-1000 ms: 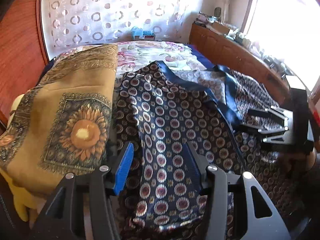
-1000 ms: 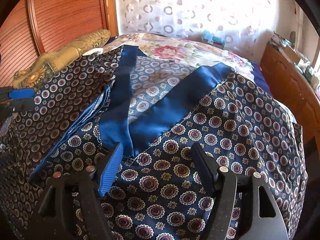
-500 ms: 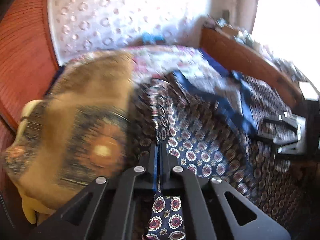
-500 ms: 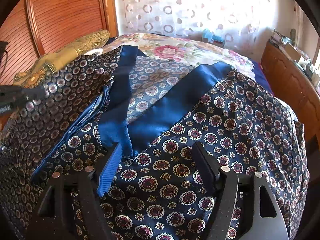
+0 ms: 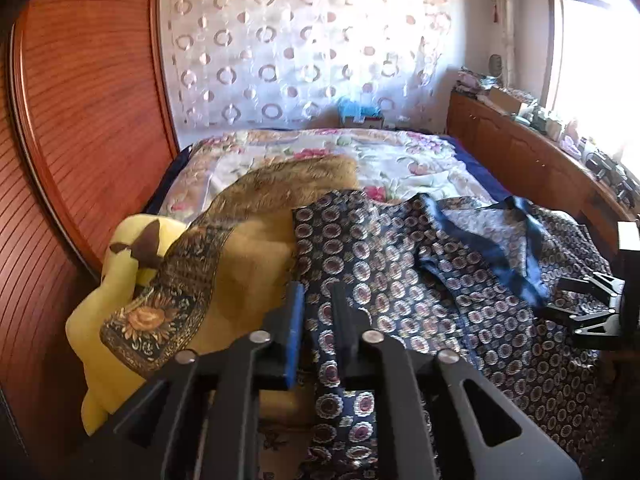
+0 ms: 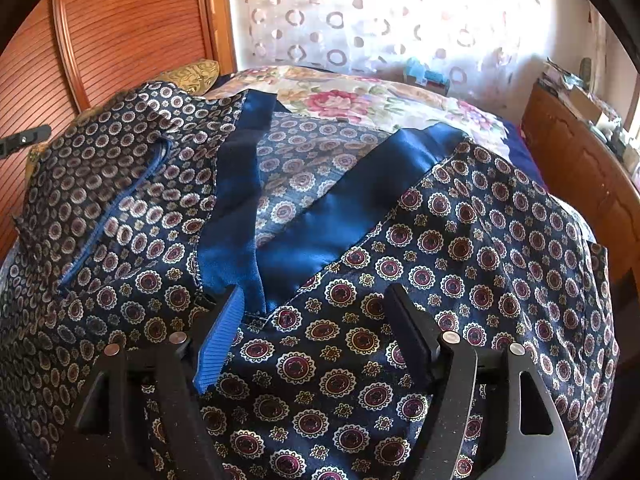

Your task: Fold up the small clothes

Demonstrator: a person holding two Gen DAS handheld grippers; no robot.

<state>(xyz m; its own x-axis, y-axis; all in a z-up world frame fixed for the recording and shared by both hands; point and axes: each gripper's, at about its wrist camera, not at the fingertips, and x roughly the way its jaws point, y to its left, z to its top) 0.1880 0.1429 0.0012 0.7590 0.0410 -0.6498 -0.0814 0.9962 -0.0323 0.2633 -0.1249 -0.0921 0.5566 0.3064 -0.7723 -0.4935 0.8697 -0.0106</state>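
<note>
navy patterned garment spread on the bed, one edge pinched in the left tool

no brand, label or writing can be read. the left gripper [image 5: 316, 316] is clenched on a strip of the navy medallion garment [image 5: 400, 280], which runs up between its fingers beside the mustard sunflower cloth [image 5: 248, 248]. the right gripper [image 6: 316, 316] is released, jaws wide apart, resting over the garment near its blue satin collar [image 6: 344, 216] on the floral bedspread [image 6: 360, 96].

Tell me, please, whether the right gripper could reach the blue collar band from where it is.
Probably yes: the right gripper is open just above the shirt, and the collar band lies uncovered right ahead of its fingertips.
</note>
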